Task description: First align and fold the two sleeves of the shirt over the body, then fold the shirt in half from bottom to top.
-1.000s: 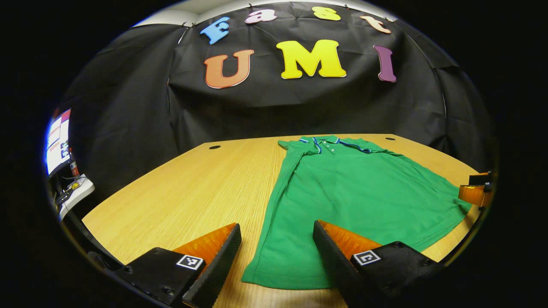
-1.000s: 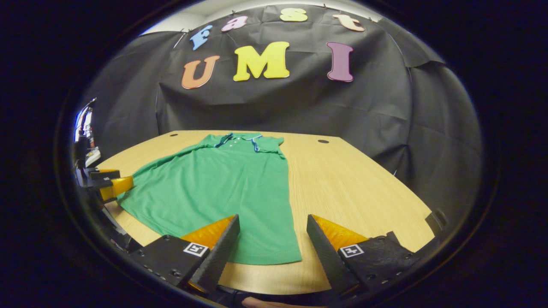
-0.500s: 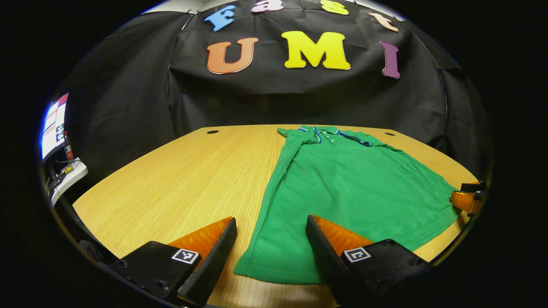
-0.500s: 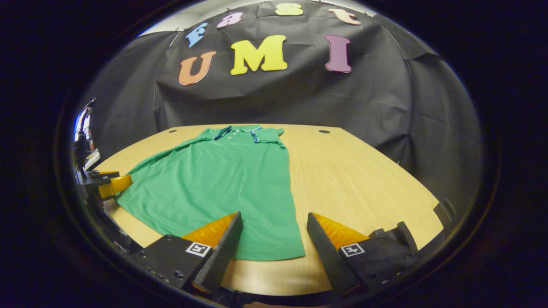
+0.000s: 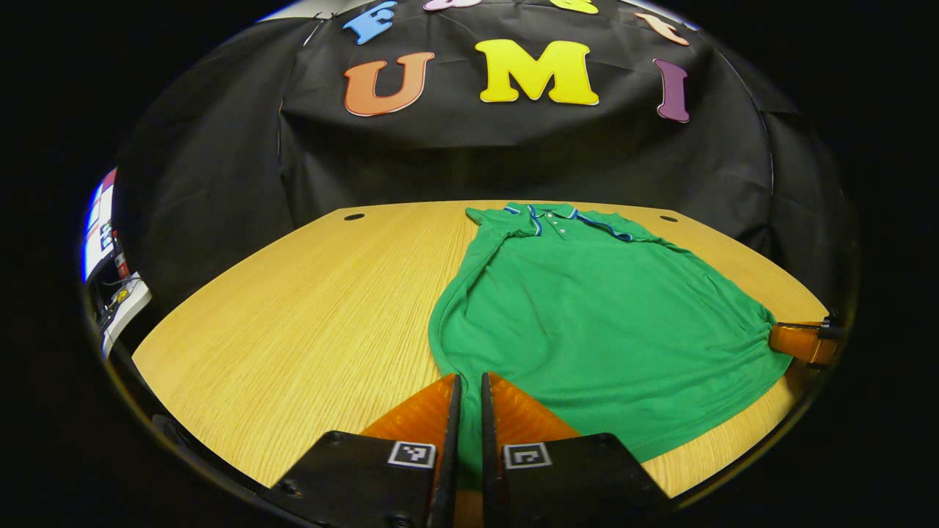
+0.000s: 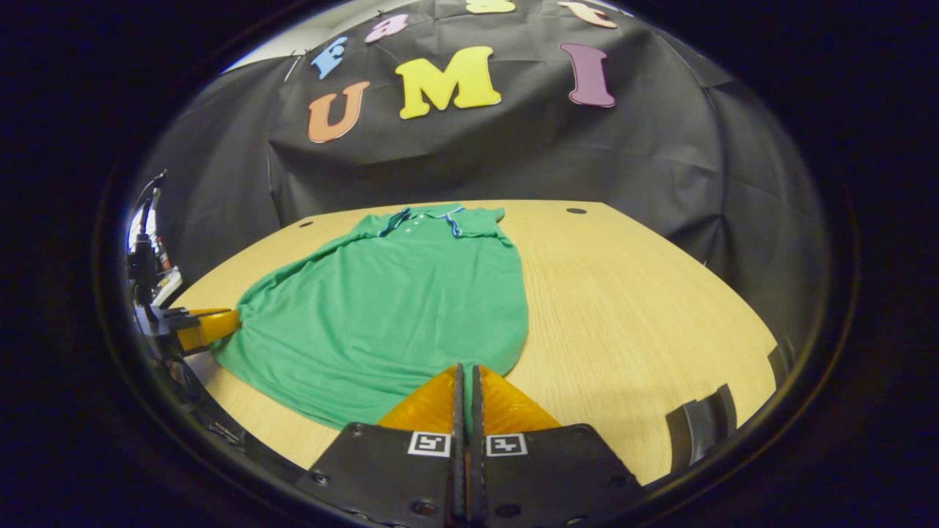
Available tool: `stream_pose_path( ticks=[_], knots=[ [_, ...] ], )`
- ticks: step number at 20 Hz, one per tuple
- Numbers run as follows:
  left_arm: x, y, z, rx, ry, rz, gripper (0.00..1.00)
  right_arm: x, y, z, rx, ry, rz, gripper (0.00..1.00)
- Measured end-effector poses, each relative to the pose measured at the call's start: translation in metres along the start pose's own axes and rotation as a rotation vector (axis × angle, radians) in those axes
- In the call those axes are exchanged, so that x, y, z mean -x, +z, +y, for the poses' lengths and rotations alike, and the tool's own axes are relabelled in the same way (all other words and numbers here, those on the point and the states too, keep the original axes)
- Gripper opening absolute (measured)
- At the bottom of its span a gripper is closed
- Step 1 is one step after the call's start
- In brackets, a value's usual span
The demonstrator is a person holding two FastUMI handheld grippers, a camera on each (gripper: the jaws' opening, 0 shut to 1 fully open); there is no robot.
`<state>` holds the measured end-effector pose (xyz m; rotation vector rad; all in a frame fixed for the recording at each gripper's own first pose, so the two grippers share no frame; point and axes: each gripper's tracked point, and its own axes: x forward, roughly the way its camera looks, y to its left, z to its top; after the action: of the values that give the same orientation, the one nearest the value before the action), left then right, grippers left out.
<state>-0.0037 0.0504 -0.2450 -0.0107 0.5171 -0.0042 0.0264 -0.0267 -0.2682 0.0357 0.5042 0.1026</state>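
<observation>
Wood-grain table [image 5: 308,308] in a booth, dark cloth wall behind. We have the left gripper [image 5: 466,383] closed down to a thin slit on the near hem corner of the green shirt [image 5: 587,323], fabric visible between the fingers and bunching toward them. Right gripper [image 6: 463,374] is the same, fingers nearly together over the other hem corner; in the left gripper view we also see it at the far right edge with cloth puckered into it, and in the right gripper view the left one sits at the far left edge against the hem. Shirt lies flat on the table, collar [image 6: 425,217] at the far end, hem toward us, and it reads as a narrow rectangle, so we judge the sleeves already folded over the body. Step in hand, as we read it: the bottom-to-top fold, both corners just pinched. The next move calls for lifting both corners together, carrying them level toward the collar, and laying the hem down square near the shoulders. Uneven lift would skew the fold or drag the sleeves out.
</observation>
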Motion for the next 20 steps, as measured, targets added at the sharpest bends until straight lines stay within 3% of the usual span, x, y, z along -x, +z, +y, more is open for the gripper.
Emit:
stream_pose_path(
  ticks=[2, 4, 12, 18, 20],
  knots=[
    [-0.001, 0.002, -0.001, 0.032, -0.009, 0.007, 0.10, 0.000, 0.002, 0.001, 0.000, 0.016, 0.015, 0.01],
    [-0.001, 0.008, -0.007, 0.069, -0.036, 0.003, 0.07, 0.004, 0.004, 0.000, -0.010, 0.024, 0.014, 0.00],
    [0.021, 0.038, -0.003, 0.062, -0.054, -0.040, 0.06, 0.022, 0.033, 0.005, -0.004, 0.062, -0.040, 0.00],
    [0.021, 0.079, 0.011, 0.055, -0.023, -0.077, 0.06, 0.019, 0.086, 0.017, -0.024, 0.155, -0.098, 0.00],
    [0.015, 0.096, 0.010, 0.060, -0.031, -0.092, 0.06, 0.011, 0.110, 0.012, -0.018, 0.153, -0.136, 0.00]
  ],
)
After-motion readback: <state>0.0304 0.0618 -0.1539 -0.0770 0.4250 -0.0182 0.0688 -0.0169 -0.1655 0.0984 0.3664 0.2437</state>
